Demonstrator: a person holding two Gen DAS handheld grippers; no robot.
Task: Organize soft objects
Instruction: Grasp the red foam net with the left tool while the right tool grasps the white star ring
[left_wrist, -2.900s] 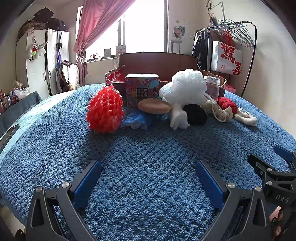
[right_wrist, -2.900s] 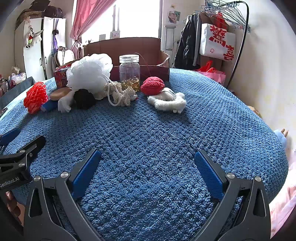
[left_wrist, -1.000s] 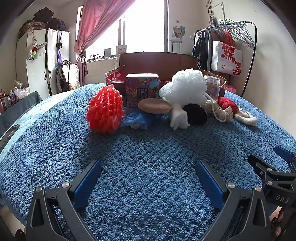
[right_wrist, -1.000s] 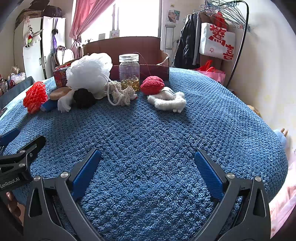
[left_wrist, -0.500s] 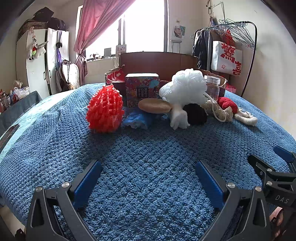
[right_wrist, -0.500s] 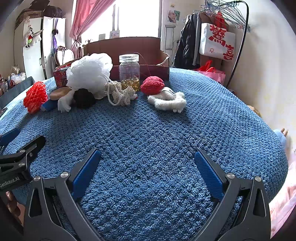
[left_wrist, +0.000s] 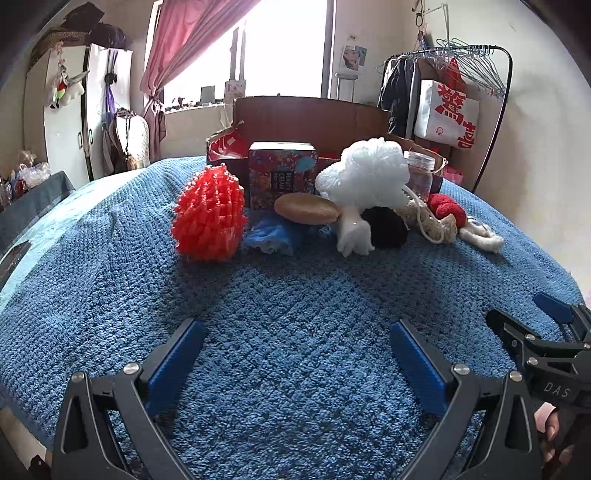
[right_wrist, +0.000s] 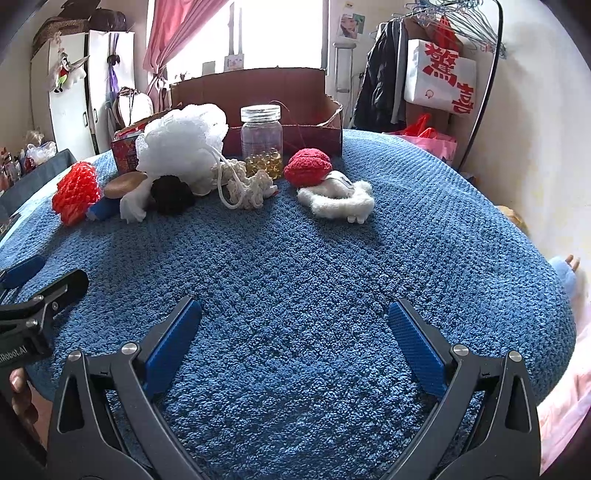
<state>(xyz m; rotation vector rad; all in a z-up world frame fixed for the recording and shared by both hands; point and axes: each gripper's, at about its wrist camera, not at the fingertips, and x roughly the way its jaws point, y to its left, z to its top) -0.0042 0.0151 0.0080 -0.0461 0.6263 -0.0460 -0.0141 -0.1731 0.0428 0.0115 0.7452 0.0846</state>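
Observation:
Soft objects lie in a row at the far side of a blue knitted blanket (left_wrist: 295, 314). From the left: a red spiky sponge (left_wrist: 208, 214), a blue cloth (left_wrist: 273, 236), a white mesh pouf (left_wrist: 364, 177), a black ball (left_wrist: 386, 227), a cream rope bundle (right_wrist: 247, 184), a red knitted ball (right_wrist: 309, 166) and a white fluffy piece (right_wrist: 338, 201). My left gripper (left_wrist: 295, 336) is open and empty, well short of the row. My right gripper (right_wrist: 293, 314) is open and empty, also short of it.
A brown cardboard box (right_wrist: 280, 110) stands behind the row. A glass jar with yellow beads (right_wrist: 261, 140), a patterned tin (left_wrist: 282, 173) and a tan round disc (left_wrist: 308, 208) sit among the soft things. A clothes rack (left_wrist: 461, 92) stands at the right wall.

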